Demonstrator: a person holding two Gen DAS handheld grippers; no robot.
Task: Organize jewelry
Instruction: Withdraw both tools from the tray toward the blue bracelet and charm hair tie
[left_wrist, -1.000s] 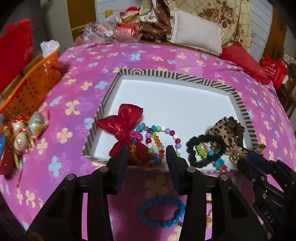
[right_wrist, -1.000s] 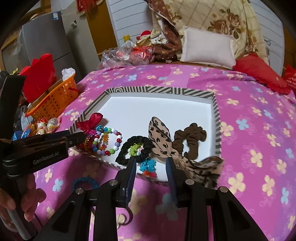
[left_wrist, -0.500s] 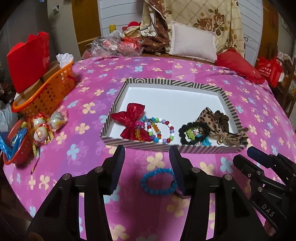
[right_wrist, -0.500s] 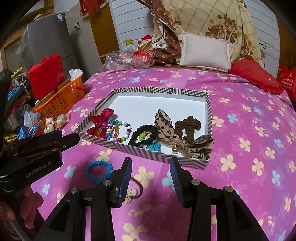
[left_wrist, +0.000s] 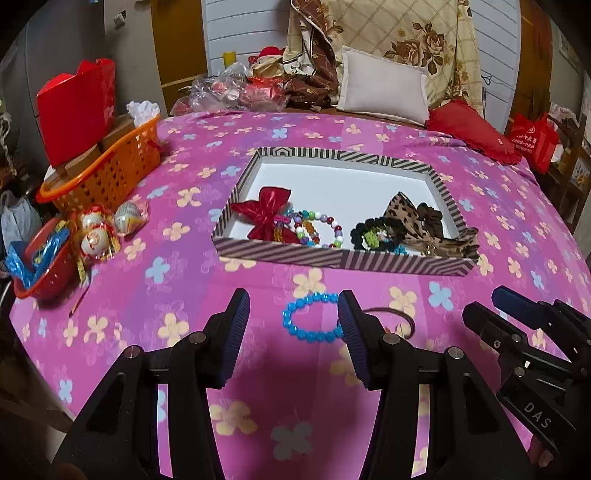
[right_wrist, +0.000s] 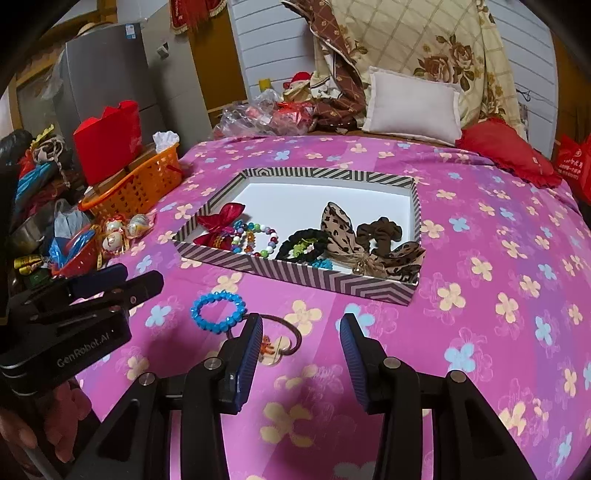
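A striped box (left_wrist: 340, 260) (right_wrist: 295, 271) on the pink flowered cloth holds a red bow (left_wrist: 266, 216), a multicolour bead bracelet (left_wrist: 325, 230), a black scrunchie (left_wrist: 373, 232), a leopard bow (right_wrist: 343, 236) and a brown scrunchie (right_wrist: 380, 232). A blue bead bracelet (left_wrist: 310, 317) (right_wrist: 218, 312) lies on the cloth in front of the box, beside a brown hair tie with a charm (right_wrist: 277, 339). My left gripper (left_wrist: 293, 325) is open and empty, just before the blue bracelet. My right gripper (right_wrist: 301, 345) is open and empty, with the hair tie by its left finger.
An orange basket (left_wrist: 107, 170) with a red box (left_wrist: 77, 107) stands at the left edge. Wrapped ornaments (left_wrist: 99, 229) and a red bowl (left_wrist: 40, 266) lie near it. Pillows (left_wrist: 384, 90), a red cushion (left_wrist: 469, 133) and bags (left_wrist: 240, 88) sit at the back.
Both grippers have drawn back from the box toward me, both open throughout. The blue bracelet and hair tie have come into fuller view in front of the box.
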